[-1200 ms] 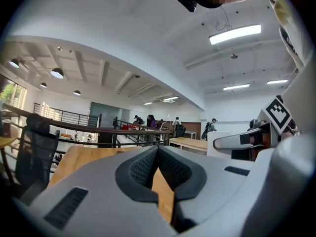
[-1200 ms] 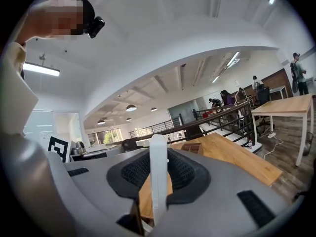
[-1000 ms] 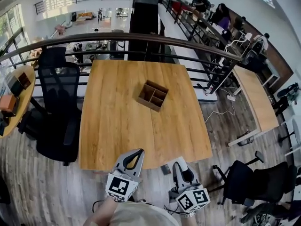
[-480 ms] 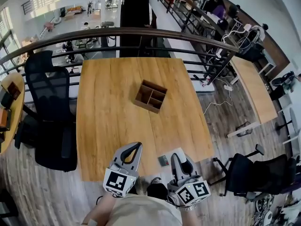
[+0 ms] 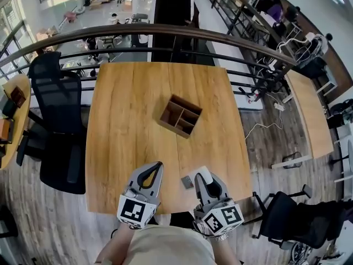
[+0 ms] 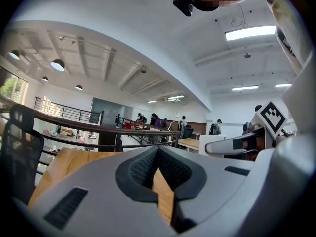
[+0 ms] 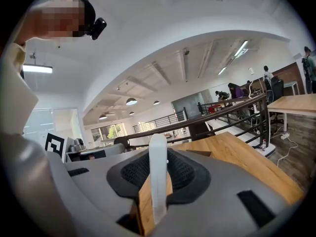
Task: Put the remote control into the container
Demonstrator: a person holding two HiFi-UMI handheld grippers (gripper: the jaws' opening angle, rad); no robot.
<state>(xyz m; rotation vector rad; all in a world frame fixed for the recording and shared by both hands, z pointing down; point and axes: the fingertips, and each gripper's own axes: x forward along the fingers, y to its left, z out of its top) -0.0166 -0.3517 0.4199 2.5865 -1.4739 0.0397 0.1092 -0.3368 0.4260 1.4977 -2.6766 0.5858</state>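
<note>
Remote control (image 5: 204, 172) held by the right gripper (image 5: 207, 184) over the table (image 5: 127, 126).
Head view: both it and the left gripper (image 5: 158, 166) are seen farther over the near edge than a second ago; the container (image 5: 171, 125), at 11 o'clock from the remote, is unmoved, its compartments empty. Left gripper view: the jaws are closed on nothing. Right gripper view: the white remote (image 7: 158, 172) is clamped edge-on between the pads.
</note>
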